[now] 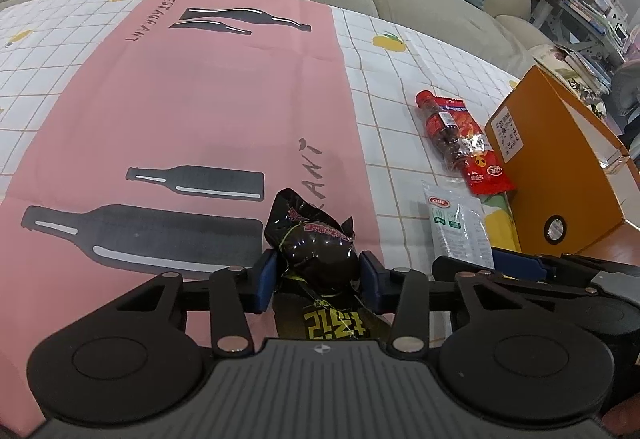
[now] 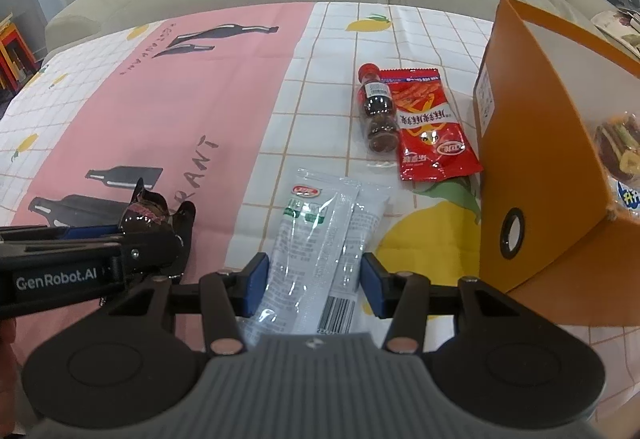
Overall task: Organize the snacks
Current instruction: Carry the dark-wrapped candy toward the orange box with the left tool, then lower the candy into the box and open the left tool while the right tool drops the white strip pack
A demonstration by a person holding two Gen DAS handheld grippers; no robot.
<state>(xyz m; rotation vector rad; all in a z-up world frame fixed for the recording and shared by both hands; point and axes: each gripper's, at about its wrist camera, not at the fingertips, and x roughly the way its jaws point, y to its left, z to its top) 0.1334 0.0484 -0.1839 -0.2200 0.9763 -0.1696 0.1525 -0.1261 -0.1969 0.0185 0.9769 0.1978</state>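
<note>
Between right gripper (image 2: 314, 285) fingers, parted wide: clear snack pouch (image 2: 320, 239), flat on tablecloth (image 2: 200, 87).
Long axis running straight ahead, along the fingers; not yet pinched. Left gripper (image 1: 316, 279), just to the left, narrowed around black snack packet (image 1: 316, 243). Ahead and right, orange box (image 2: 540, 143); likely destination, nearer the right hand.

Left hand-held gripper (image 1: 318, 275) pinches a dark snack packet (image 1: 316, 247) — red packet (image 1: 480, 159) lies beside orange box (image 1: 560, 167).
</note>
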